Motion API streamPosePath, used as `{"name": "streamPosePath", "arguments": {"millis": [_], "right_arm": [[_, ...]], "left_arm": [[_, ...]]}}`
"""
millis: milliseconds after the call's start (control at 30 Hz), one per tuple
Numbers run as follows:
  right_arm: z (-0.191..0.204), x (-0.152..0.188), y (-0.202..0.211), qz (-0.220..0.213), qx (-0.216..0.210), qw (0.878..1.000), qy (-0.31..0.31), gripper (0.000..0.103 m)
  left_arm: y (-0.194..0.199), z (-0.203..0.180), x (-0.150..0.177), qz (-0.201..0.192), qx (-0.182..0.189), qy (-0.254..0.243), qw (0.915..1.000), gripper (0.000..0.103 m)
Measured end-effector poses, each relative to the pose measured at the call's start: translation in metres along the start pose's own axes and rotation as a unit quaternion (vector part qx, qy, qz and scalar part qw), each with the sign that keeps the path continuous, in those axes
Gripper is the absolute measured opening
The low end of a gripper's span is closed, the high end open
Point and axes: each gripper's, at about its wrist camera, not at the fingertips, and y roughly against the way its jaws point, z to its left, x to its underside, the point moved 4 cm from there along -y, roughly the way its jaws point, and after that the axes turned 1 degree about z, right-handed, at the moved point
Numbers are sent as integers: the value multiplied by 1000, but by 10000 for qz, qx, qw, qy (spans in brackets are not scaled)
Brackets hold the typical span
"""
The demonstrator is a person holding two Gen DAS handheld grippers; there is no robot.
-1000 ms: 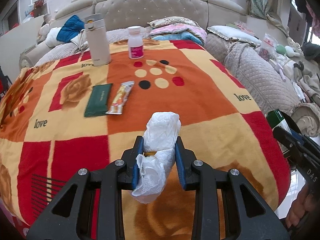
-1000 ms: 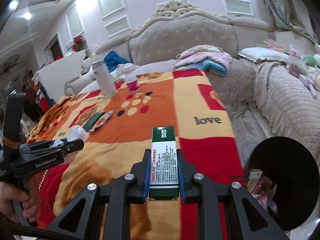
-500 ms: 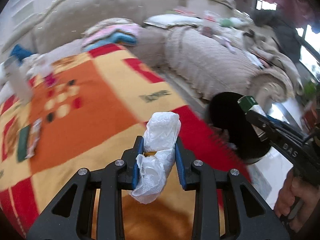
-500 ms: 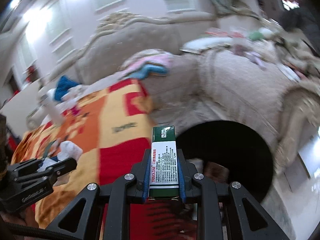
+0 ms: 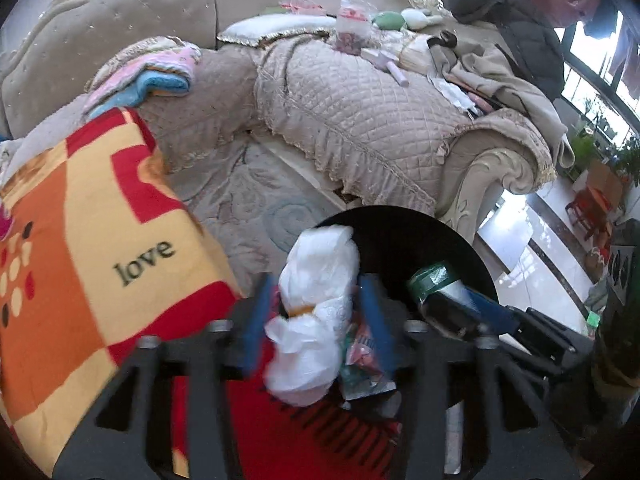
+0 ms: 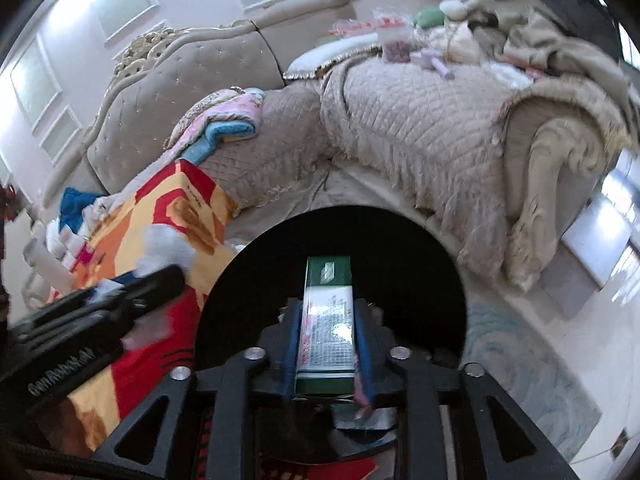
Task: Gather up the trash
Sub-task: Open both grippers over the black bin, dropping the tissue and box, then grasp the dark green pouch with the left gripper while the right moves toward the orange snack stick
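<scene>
Both grippers over the bin [image 6: 420, 240], jaws opening. Left gripper [image 5: 316, 320]: wad [image 5: 316, 304] between the pads, gaps both sides, already loose. Right gripper [image 6: 326, 344]: box [image 6: 328, 320] between the pads, long axis along the fingers, bin mouth below. Count: one wad, one box, one bin, some wrappers already inside.

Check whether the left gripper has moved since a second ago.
Yes. The left gripper, jaws opening around the white wad, has swung off the blanket to the black bin.
</scene>
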Motion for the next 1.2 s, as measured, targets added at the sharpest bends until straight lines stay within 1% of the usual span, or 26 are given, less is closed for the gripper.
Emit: {"name": "streamPosePath", "arguments": {"millis": [33, 67, 133, 233, 300, 367, 433, 567, 667, 733, 800, 867, 933, 967, 1033, 1133, 1167, 1200], "right_arm": [[-1, -1, -1, -5, -6, 10000, -83, 44], [-2, 0, -1, -22, 87, 9999, -118, 45], [-3, -1, -1, -27, 95, 9998, -163, 46], [-3, -2, 2, -116, 183, 9995, -218, 46], [-1, -4, 3, -173, 225, 9994, -218, 46], [4, -3, 3, -194, 266, 9993, -186, 46], [15, -2, 3, -205, 219, 9995, -118, 46], [45, 3, -2, -163, 114, 9997, 117, 46], [73, 9, -7, -148, 54, 9989, 433, 46], [92, 13, -9, -169, -45, 9977, 655, 46], [113, 20, -14, -127, -161, 9957, 903, 46], [133, 28, -21, 1, -285, 9928, 1164, 46], [150, 36, -28, 89, -326, 9893, 1420, 46], [155, 38, -30, 112, -328, 9880, 1508, 46], [166, 42, -34, 128, -314, 9848, 1703, 46], [173, 47, -38, 173, -320, 9828, 1813, 46], [175, 48, -38, 171, -302, 9825, 1828, 46], [176, 49, -39, 169, -298, 9824, 1835, 46]], "left_arm": [[-1, -1, 0, -43, 17, -1, 10000, 57], [-2, 1, 0, -59, 55, 22, 10000, 59], [-3, 6, 1, 24, 179, 145, 9997, 61], [5, 18, 5, -64, 103, 246, 9996, 61], [16, 34, 12, -146, 15, 365, 9992, 61], [29, 53, 21, -217, -60, 514, 9984, 61], [44, 77, 34, -280, -195, 626, 9975, 61], [73, 136, 65, -382, -631, 885, 9933, 61], [97, 195, 92, -441, -979, 1259, 9862, 61], [113, 239, 110, -471, -1275, 1579, 9780, 61], [129, 288, 127, -483, -1598, 1962, 9662, 61], [142, 332, 139, -526, -1837, 2322, 9537, 61], [147, 364, 145, -510, -1998, 2539, 9450, 61], [148, 375, 146, -502, -2049, 2588, 9426, 61], [145, 390, 144, -464, -2031, 2601, 9428, 61], [126, 395, 140, -238, -1994, 2490, 9475, 61], [119, 395, 140, -164, -2017, 2463, 9478, 61], [112, 397, 142, -65, -2135, 2461, 9454, 61]]}}
